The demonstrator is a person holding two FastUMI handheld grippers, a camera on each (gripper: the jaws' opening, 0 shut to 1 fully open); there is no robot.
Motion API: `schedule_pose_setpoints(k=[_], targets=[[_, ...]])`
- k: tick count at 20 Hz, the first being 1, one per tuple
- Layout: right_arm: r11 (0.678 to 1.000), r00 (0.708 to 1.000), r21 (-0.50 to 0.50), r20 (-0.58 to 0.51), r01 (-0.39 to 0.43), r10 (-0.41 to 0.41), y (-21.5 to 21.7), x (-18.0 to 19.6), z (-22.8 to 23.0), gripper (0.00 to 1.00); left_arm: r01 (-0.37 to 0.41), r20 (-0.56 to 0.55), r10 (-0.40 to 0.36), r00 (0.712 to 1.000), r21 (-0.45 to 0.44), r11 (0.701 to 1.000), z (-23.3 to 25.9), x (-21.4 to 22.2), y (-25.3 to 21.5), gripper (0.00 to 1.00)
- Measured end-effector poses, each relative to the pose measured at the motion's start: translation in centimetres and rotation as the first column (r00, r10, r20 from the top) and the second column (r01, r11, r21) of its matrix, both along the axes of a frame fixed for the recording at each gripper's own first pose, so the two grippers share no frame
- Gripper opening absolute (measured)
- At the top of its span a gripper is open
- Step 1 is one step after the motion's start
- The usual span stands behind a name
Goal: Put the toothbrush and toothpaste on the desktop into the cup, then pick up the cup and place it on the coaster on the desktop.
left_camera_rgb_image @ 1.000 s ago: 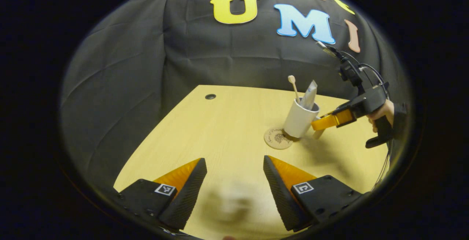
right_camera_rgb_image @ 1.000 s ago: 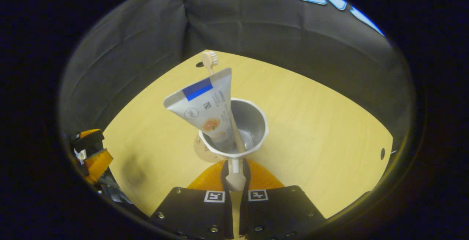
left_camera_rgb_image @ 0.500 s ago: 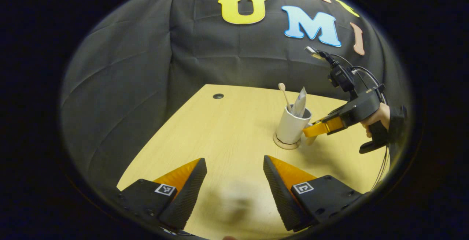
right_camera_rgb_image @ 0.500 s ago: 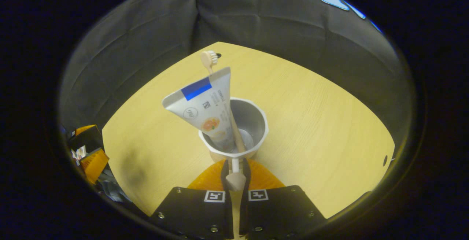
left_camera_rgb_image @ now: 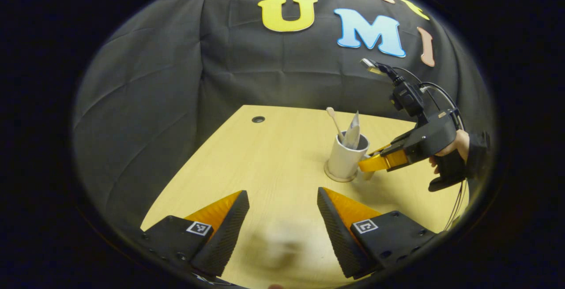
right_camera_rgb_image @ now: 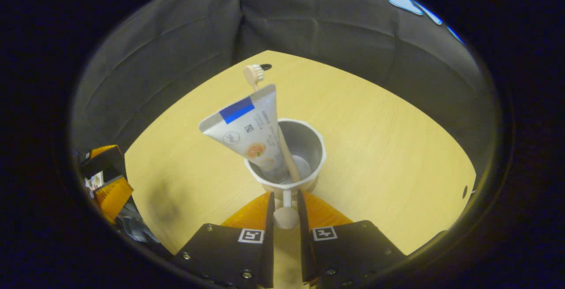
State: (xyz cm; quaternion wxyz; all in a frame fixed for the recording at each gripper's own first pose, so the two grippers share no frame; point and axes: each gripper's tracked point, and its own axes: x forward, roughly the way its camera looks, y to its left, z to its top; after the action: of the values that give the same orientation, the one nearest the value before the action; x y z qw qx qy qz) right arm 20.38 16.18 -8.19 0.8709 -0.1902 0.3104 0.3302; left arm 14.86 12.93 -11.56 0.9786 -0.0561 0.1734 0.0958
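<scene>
Tabletop cup (right_camera_rgb_image: 287, 165) with toothbrush (right_camera_rgb_image: 253, 74), toothpaste (right_camera_rgb_image: 248, 129)

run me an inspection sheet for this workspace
surface: wooden table, one grommet hole
job's things: toothbrush and toothpaste stand in the cup; cup sits on the coaster
clutter: nothing seen
grippers: left hand-held gripper open, empty; right hand-held gripper straddles the cup handle, contact unclear
cables: black cables on the right one
surroundings: black cloth wall
</scene>
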Motion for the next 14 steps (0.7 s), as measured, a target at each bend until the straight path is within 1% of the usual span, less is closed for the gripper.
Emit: schedule_pose_setpoints(k=[1,2,4,8,11,13,14], targets=[[1.000,1.000,0.026,-0.002,0.005,-0.005,-0.1,-0.2,0.5,0.25,0.003,0.005,-0.003,1.000,0.000,1.000,0.3,0.0,-0.1,1.00],[0.999,1.000,0.043,0.002,0.014,-0.014,-0.3,-0.4,1.2,0.29,0.007,0.011,-0.007,1.000,0.000,1.000,0.6,0.1,-0.2,1.00],[0.997,0.999,0.070,0.014,0.033,-0.034,-1.0,-1.1,2.2,0.29,0.022,0.023,-0.023,0.999,0.007,1.000,1.5,0.2,-0.8,1.00],[0.989,0.996,0.133,0.048,0.066,-0.073,-2.9,-3.9,4.5,0.29,0.076,0.066,-0.078,0.995,0.032,0.997,4.1,1.2,-2.4,1.00],[0.970,0.985,0.209,0.093,0.120,-0.142,-4.6,-5.9,6.9,0.29,0.128,0.106,-0.133,0.985,0.048,0.991,6.4,2.0,-4.6,1.00],[0.948,0.969,0.270,0.129,0.169,-0.209,-6.0,-7.1,9.0,0.29,0.158,0.134,-0.164,0.977,0.055,0.986,8.2,2.4,-5.9,1.00],[0.933,0.957,0.305,0.155,0.192,-0.247,-6.6,-7.6,10.0,0.29,0.172,0.152,-0.179,0.972,0.059,0.983,9.2,2.6,-6.5,1.00]])
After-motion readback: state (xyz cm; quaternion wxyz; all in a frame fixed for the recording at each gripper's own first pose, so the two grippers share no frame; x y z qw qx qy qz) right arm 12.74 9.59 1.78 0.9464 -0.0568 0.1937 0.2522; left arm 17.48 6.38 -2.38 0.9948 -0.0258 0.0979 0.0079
